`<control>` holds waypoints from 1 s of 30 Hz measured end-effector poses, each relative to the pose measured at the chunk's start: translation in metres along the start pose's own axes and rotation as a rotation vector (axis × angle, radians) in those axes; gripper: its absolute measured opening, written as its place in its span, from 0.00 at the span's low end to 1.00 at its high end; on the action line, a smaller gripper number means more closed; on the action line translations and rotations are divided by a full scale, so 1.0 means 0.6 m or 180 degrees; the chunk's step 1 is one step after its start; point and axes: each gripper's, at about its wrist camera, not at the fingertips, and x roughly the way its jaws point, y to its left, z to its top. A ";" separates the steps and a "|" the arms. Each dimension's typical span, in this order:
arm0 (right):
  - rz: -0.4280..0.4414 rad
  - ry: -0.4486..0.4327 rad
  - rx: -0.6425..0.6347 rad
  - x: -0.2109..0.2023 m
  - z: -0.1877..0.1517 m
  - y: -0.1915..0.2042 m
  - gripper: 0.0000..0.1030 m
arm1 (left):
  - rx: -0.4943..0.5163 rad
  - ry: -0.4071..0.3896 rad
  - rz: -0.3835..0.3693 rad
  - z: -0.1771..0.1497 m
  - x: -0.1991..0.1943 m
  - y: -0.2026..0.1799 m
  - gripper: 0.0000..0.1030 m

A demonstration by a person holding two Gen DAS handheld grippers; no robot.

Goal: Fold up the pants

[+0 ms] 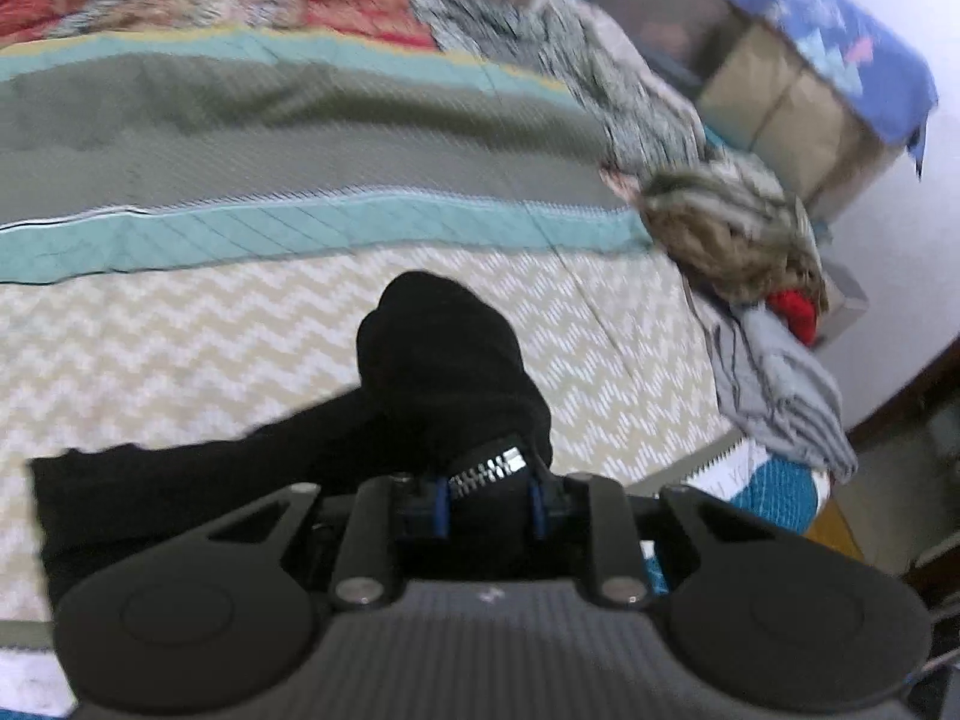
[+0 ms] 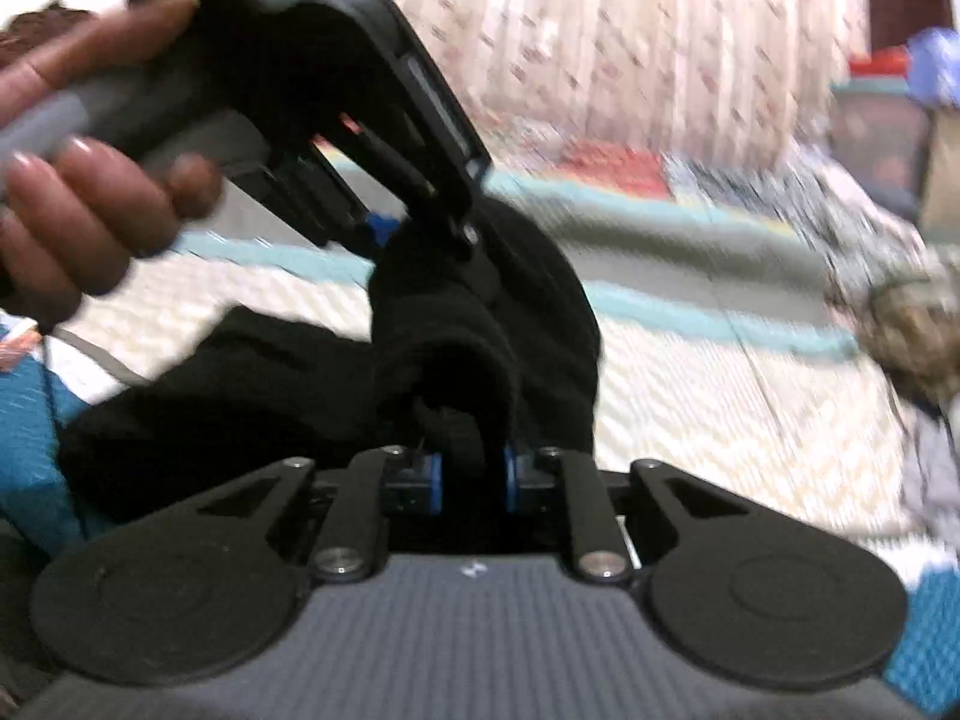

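Observation:
The black pants [image 1: 444, 372] hang bunched over a bed with a zigzag-patterned cover. My left gripper [image 1: 489, 507] is shut on the cloth at the fly, where a silver zipper [image 1: 489, 468] shows between the blue pads. In the right wrist view my right gripper [image 2: 474, 477] is shut on a black band of the pants [image 2: 456, 324]. The left gripper [image 2: 414, 222] shows there too, held by a hand [image 2: 78, 180] at upper left, pinching the same bunch from above. The rest of the pants trails down to the left onto the bed.
A quilt with teal and grey stripes [image 1: 300, 144] covers the far side of the bed. Crumpled clothes, brown-striped [image 1: 726, 234] and grey [image 1: 780, 384], lie at the bed's right edge. Boxes under a blue cloth [image 1: 828, 48] stand beyond, by a curtain [image 2: 630, 42].

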 end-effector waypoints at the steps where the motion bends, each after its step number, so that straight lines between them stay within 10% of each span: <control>1: 0.0059 -0.0041 -0.0072 -0.001 0.009 0.016 0.19 | -0.0059 -0.0041 0.0011 -0.001 -0.018 0.020 0.21; 11: 0.0714 0.0073 -0.1072 0.082 0.063 0.218 0.20 | -0.0895 -0.0028 0.0408 -0.078 -0.073 0.257 0.25; 14: 0.0973 0.0437 -0.1306 0.128 0.041 0.261 0.45 | -0.1243 0.0057 0.0582 -0.113 -0.057 0.315 0.34; 16: 0.0975 0.0482 -0.1382 0.129 0.030 0.269 0.45 | -0.1295 -0.0002 0.0531 -0.129 -0.061 0.323 0.44; 26: 0.1629 0.0377 -0.0288 0.047 0.071 0.183 0.62 | -0.1244 -0.0357 0.0182 -0.163 -0.117 0.293 0.60; 30: 0.1714 0.0858 0.0122 0.106 0.042 0.186 0.52 | -0.0889 -0.0091 0.0633 -0.184 -0.083 0.261 0.59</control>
